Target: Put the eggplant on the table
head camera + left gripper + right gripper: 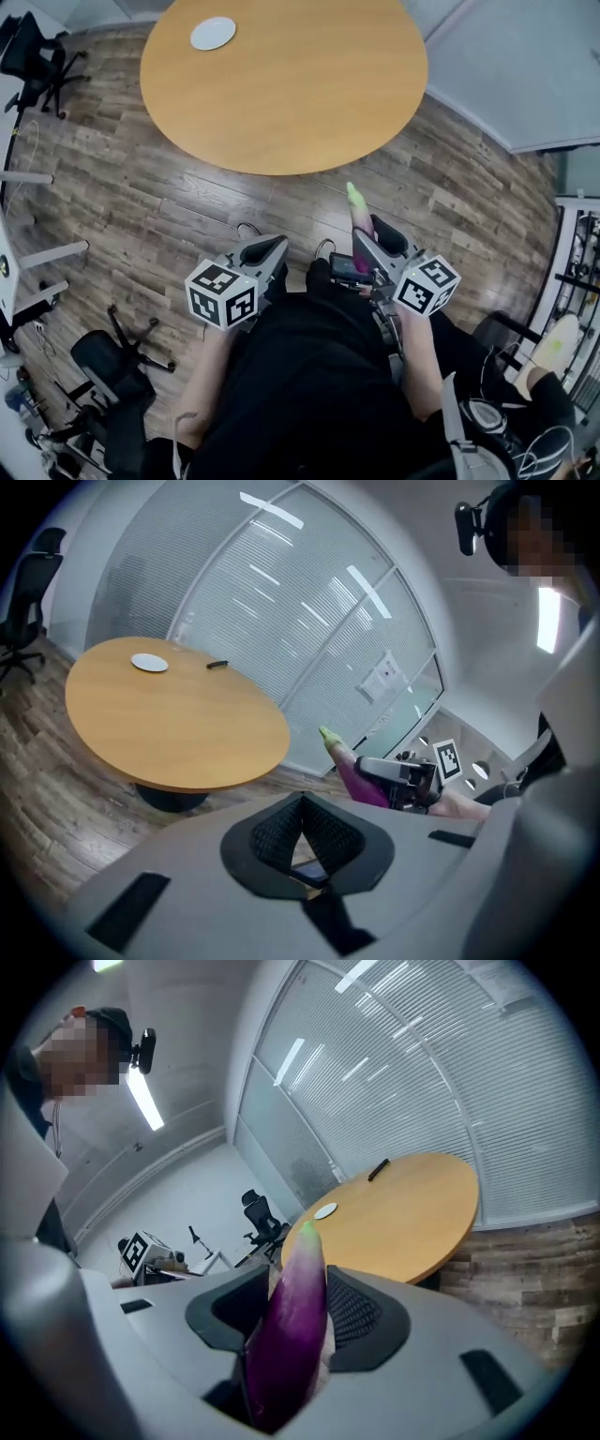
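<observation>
The round wooden tabletop (281, 84) fills the upper centre of the head view. It stands on a plank floor (122, 216), with a black office chair (33, 52) at the upper left.

The left gripper (264, 251) sits lower centre-left, over the floor and short of the tabletop's near edge. In the left gripper view its jaws are brought together with nothing between them.

The right gripper (372, 242) sits just right of centre, beside the left one. Its jaws are clamped on the eggplant (357, 212).

The eggplant is purple with a pale green tip. It runs lengthwise between the right jaws, and the tip projects past them towards the tabletop. It is over the floor, near the tabletop's near edge and not touching it.

A white plate (214, 33) lies on the far left part of the tabletop. A small dark object (217, 665) lies near it; what it is cannot be told.
</observation>
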Available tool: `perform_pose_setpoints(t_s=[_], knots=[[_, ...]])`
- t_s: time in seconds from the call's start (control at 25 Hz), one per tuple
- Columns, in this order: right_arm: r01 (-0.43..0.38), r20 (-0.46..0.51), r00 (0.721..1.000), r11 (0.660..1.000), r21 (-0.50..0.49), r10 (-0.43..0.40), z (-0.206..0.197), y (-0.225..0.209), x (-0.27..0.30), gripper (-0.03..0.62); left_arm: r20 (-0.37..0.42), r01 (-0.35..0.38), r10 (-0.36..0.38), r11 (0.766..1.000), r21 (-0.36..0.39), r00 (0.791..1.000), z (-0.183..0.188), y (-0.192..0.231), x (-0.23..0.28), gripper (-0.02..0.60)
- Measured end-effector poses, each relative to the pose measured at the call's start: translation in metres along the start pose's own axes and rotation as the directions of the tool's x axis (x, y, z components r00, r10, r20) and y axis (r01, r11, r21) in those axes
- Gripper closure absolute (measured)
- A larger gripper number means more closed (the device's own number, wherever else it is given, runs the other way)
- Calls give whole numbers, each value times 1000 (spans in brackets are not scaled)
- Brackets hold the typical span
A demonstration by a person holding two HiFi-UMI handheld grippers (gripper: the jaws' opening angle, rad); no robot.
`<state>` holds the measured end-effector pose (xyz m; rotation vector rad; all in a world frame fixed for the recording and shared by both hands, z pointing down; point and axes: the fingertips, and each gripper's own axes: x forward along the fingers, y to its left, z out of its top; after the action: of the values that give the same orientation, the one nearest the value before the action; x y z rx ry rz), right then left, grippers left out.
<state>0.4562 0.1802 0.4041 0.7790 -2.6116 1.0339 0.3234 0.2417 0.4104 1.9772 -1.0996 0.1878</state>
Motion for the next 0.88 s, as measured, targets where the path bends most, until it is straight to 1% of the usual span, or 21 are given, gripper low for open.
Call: perform_pose_setpoints(t_s=[0.12, 0.24, 0.4, 0.52, 0.64, 0.72, 0.88], knots=[[-44, -43, 998, 998, -33, 43, 6, 21, 44, 396, 57, -43, 45, 998, -36, 997, 11, 35, -28, 569], [-68, -86, 994, 996, -62, 63, 10, 43, 89, 397, 106, -74, 82, 995, -73, 991, 23, 74, -56, 569], [-98, -144, 986, 990, -99, 83, 10, 71, 144, 398, 158, -108, 125, 988, -115, 979, 34, 119, -91, 569], [-132, -161, 981, 983, -129, 110, 14, 95, 176, 398, 195, -127, 155, 981, -150, 969, 41, 148, -117, 569], [-154, -174, 976, 976, -152, 127, 16, 118, 207, 398, 243, -140, 183, 973, -181, 953, 50, 175, -145, 569], [-163, -179, 975, 974, -155, 135, 16, 129, 223, 398, 269, -136, 186, 971, -195, 945, 56, 187, -159, 569], [-175, -200, 970, 970, -172, 139, 13, 148, 247, 397, 289, -126, 183, 971, -205, 940, 61, 201, -171, 569]])
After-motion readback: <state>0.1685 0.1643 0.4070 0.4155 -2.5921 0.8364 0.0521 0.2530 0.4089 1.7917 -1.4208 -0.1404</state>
